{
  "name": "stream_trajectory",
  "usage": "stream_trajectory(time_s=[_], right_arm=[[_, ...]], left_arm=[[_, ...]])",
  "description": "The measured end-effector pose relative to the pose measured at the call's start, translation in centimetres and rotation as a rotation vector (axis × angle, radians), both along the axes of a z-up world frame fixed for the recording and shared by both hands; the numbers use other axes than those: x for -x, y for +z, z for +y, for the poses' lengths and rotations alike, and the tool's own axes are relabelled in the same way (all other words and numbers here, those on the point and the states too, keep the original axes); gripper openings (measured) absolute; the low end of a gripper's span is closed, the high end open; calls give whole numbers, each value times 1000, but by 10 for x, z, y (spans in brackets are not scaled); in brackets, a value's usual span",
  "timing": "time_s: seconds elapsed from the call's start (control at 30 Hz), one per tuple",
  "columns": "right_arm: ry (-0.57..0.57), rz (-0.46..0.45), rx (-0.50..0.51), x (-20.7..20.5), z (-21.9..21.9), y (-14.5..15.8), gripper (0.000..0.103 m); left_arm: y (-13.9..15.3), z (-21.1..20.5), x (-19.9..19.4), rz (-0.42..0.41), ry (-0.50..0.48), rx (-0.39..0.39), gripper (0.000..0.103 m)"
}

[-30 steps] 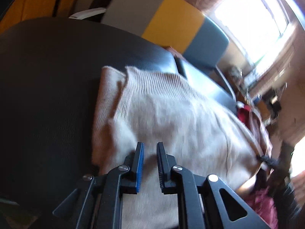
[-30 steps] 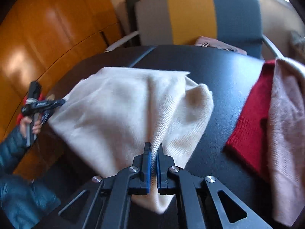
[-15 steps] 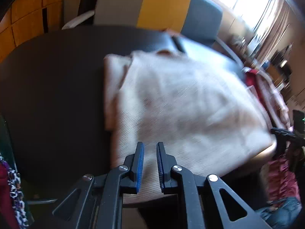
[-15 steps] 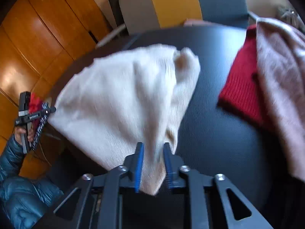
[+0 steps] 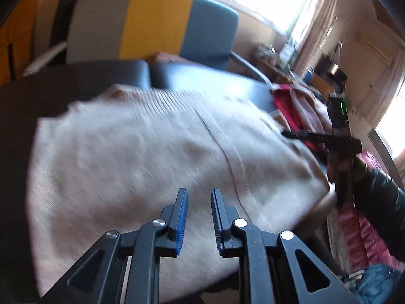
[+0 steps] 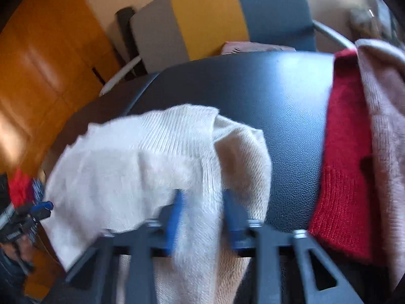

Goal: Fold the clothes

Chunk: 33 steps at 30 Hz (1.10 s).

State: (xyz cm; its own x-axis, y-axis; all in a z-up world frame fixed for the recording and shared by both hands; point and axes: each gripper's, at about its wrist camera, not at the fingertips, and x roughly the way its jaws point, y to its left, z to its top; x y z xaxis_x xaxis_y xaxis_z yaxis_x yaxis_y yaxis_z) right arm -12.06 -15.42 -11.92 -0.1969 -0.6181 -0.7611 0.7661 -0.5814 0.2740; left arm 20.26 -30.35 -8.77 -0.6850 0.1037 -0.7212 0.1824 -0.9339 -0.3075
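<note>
A cream knit sweater [image 5: 131,152] lies spread on the dark table [image 5: 17,116], its near part hanging over the front edge. My left gripper [image 5: 199,215] hovers open just above its near left part, with nothing between the blue pads. In the right wrist view the sweater [image 6: 141,162] shows a folded-over ribbed edge. My right gripper [image 6: 204,215], blurred, stands open over the sweater's near right part, the cloth loose behind the spread fingers. Each gripper shows in the other's view: the right one [image 5: 329,136] in a hand, the left one [image 6: 38,209] at the far left.
A red garment [image 6: 346,157] and a pink one [image 6: 384,116] lie stacked on the table's [image 6: 253,88] right side. A chair [image 5: 152,22] with a grey, yellow and blue back stands behind the table. Orange wood panels [image 6: 38,76] fill the left.
My right gripper was shut on the sweater's ribbed edge, then let go and has opened wider. The sweater dropped flatter onto the table. My left gripper pulled back, still open.
</note>
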Motion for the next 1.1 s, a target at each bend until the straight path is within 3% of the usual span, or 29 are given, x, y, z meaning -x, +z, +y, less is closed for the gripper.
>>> stream_trajectory(time_s=[0.3, 0.47, 0.53, 0.6, 0.73, 0.83, 1.03, 1.1], right_arm=[[-53, 59, 12, -13, 29, -8, 8], [-99, 122, 8, -22, 22, 12, 25], [-74, 134, 66, -28, 10, 28, 31], [-26, 142, 96, -38, -7, 35, 46], [92, 174, 99, -63, -51, 35, 48], [140, 209, 91, -80, -58, 21, 48], [232, 273, 86, -111, -64, -3, 52], [241, 279, 94, -114, -60, -4, 53]], left_arm=[[-17, 23, -9, -22, 10, -20, 18], [-15, 21, -9, 1, 46, -11, 19], [-8, 10, 2, 20, 90, 4, 22], [-2, -1, 15, 36, 135, 19, 23], [-7, -24, 29, 14, 191, 50, 24], [-25, -26, 28, -30, 212, 69, 24], [-38, -13, -5, 34, 198, 133, 26], [-39, -14, -7, 43, 211, 112, 26]])
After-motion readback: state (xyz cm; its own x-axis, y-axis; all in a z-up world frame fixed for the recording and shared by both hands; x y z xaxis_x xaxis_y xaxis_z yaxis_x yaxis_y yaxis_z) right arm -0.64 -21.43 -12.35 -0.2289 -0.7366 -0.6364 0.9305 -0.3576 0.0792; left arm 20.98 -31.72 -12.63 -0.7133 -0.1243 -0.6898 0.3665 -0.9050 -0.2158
